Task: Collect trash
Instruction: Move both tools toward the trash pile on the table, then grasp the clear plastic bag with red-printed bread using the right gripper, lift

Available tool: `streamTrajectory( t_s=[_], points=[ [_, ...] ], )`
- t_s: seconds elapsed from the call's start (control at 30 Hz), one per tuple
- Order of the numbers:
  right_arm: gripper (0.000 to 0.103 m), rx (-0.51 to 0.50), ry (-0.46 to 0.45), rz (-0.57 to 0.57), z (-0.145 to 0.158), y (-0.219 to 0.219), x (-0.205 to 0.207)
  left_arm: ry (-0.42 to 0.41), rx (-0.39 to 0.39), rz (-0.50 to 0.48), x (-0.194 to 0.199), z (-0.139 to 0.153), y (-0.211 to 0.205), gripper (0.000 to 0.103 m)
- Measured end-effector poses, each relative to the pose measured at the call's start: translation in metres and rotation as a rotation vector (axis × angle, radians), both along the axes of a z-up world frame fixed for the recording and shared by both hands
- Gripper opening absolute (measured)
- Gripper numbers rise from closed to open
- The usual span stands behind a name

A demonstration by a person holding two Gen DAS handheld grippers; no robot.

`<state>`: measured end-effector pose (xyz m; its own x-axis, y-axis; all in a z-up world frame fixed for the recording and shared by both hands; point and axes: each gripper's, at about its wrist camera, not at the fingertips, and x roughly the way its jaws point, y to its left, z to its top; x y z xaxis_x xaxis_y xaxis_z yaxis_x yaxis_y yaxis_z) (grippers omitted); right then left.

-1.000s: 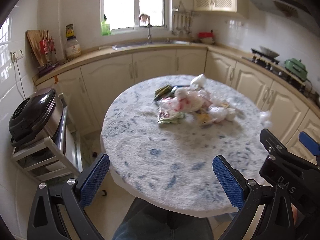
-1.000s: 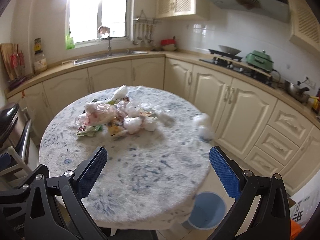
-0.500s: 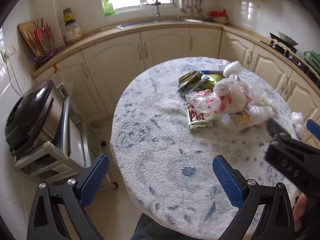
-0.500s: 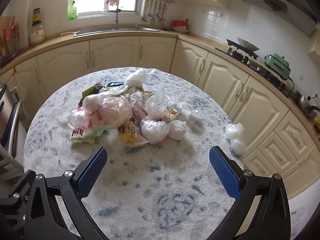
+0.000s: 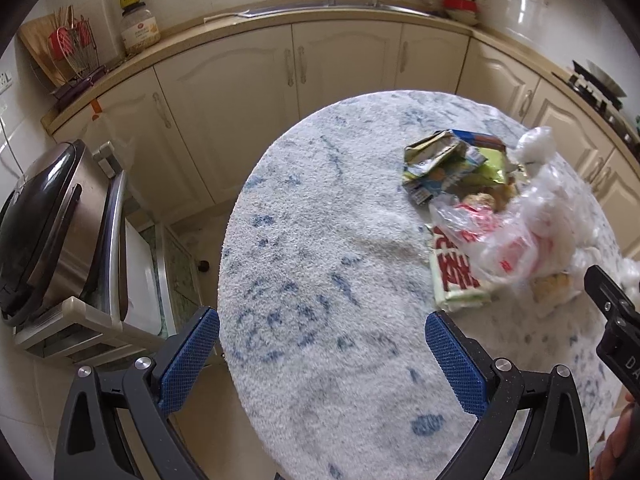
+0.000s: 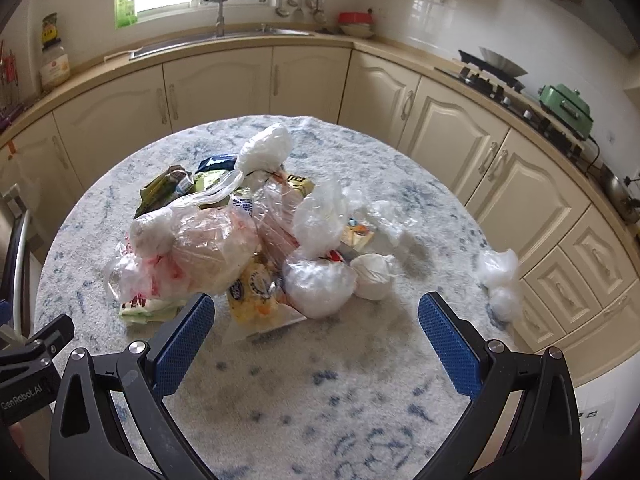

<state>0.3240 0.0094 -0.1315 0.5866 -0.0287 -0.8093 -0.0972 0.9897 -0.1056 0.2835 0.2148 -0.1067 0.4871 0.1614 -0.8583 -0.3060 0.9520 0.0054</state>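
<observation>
A heap of trash lies on the round table with its fuzzy white-and-blue cover: knotted plastic bags, snack wrappers and a yellow packet. Two white bags rest apart at the table's right edge. My right gripper is open just in front of the heap, nothing between its fingers. In the left wrist view the heap lies to the right, and my left gripper hovers open over the bare left part of the table. The right gripper's body shows at that view's right edge.
Cream kitchen cabinets curve around the table, with a sink under the window. A stove with a pan stands at the right. Left of the table a dark appliance rests on a rack.
Both grippers moved forward and tilted down over the table. The trash heap now fills more of the right wrist view. Both stayed open.
</observation>
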Motion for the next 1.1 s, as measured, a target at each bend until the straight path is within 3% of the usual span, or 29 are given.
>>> streamTrajectory(
  t_s=[0.13,0.37,0.43,0.5,0.53,0.63,0.77,1.1],
  points=[
    [0.103,0.100,0.039,0.061,-0.005,0.014,0.019,0.024,-0.011,0.022,0.012,-0.012,0.008,0.101],
    [0.102,0.186,0.096,0.085,-0.021,0.042,0.045,0.065,-0.013,0.042,0.019,-0.031,0.018,0.101],
    [0.092,0.205,0.077,0.111,-0.020,0.048,0.046,0.073,-0.020,0.053,0.018,-0.035,0.020,0.101],
    [0.066,0.245,0.092,0.159,-0.022,0.057,0.046,0.087,-0.035,0.058,0.019,-0.041,0.023,0.101],
    [0.062,0.260,0.096,0.174,-0.022,0.060,0.046,0.094,-0.042,0.061,0.019,-0.043,0.024,0.101],
    [0.056,0.220,0.040,0.196,-0.023,0.071,0.042,0.111,-0.066,0.070,0.020,-0.049,0.027,0.101],
    [0.048,0.280,0.043,0.187,-0.018,0.061,0.038,0.092,-0.063,0.062,0.014,-0.043,0.026,0.101],
    [0.045,0.406,-0.015,0.084,0.016,0.003,0.017,0.015,-0.055,-0.005,-0.002,-0.012,-0.005,0.101]
  ],
)
